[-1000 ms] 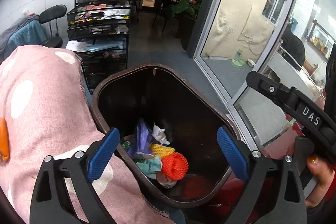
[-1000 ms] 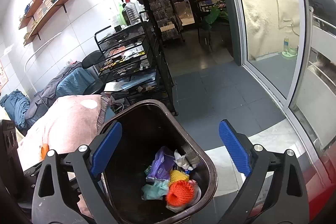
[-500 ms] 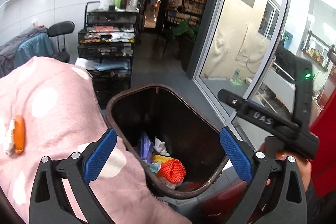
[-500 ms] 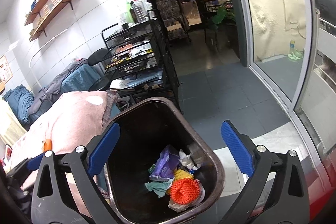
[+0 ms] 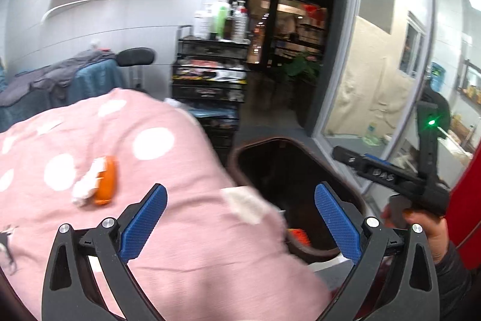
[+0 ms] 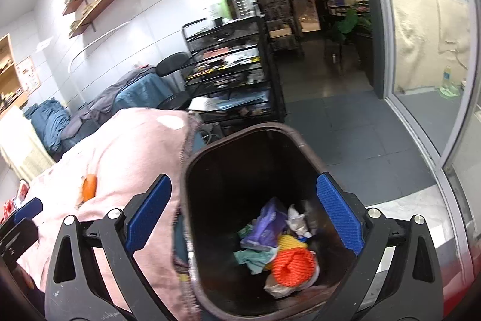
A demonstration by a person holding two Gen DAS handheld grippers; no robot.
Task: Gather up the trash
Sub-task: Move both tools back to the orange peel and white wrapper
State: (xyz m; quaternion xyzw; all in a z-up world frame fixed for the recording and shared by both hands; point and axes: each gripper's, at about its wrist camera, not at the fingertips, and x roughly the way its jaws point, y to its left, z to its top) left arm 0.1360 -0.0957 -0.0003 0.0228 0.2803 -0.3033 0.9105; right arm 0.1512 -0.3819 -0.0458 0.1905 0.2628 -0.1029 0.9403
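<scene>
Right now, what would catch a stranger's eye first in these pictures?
Probably the dark brown bin, with bright litter at its bottom: an orange net ball beside a purple wrapper. Left of the bin, a pink blanket with white dots carries an orange scrap and white tissue. Both blue-padded tools, left tool and right tool, are open and empty.

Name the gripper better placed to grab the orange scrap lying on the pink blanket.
Left. The left gripper is open over the pink blanket, with the orange scrap just ahead. The right gripper, also open, hangs over the bin.
</scene>
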